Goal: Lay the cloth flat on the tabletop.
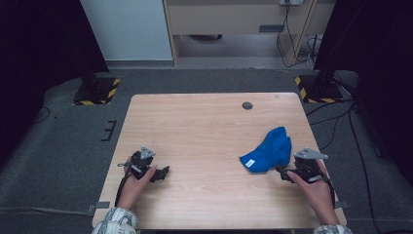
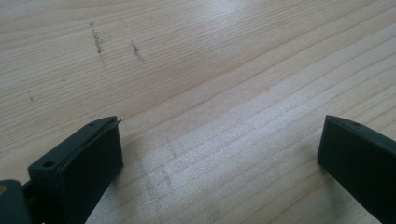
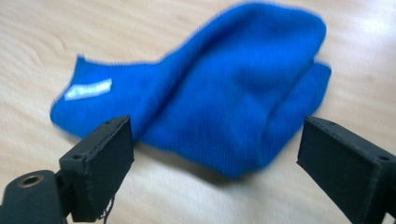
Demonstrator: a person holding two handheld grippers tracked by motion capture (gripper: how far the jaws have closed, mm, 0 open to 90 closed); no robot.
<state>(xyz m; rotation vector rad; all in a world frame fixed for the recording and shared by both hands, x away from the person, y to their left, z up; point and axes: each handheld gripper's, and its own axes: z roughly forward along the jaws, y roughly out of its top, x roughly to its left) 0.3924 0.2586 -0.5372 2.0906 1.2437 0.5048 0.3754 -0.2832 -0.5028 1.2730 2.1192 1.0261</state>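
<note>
- One pale wooden table [image 1: 204, 131] fills the middle of the high view, with a small dark round plug [image 1: 247, 105] near its far edge and a few faint pencil-like marks [image 2: 98, 44] on the wood in the left gripper view.
- Grey carpet [image 1: 58, 146] lies around it; two stand bases with yellow-black stripes [image 1: 97, 90] sit at the far corners, and a light cabinet [image 1: 234, 19] stands behind with cables trailing down.
- A blue cloth [image 1: 268, 148] lies crumpled on the table's right side, knit-textured, folded over itself, with a small white label [image 3: 88, 88] near one corner.
- The right gripper [image 3: 215, 154] sits just beside the cloth, jaws spread wide on either side of its near edge, not pressing on it and holding nothing.
- The left gripper [image 2: 219, 154] rests low over bare wood on the table's left, well apart from the cloth, jaws wide apart and empty.
- The label's print is too blurred to read; the person's patterned sleeves [image 1: 117, 222] are cut off at the bottom edge.
</note>
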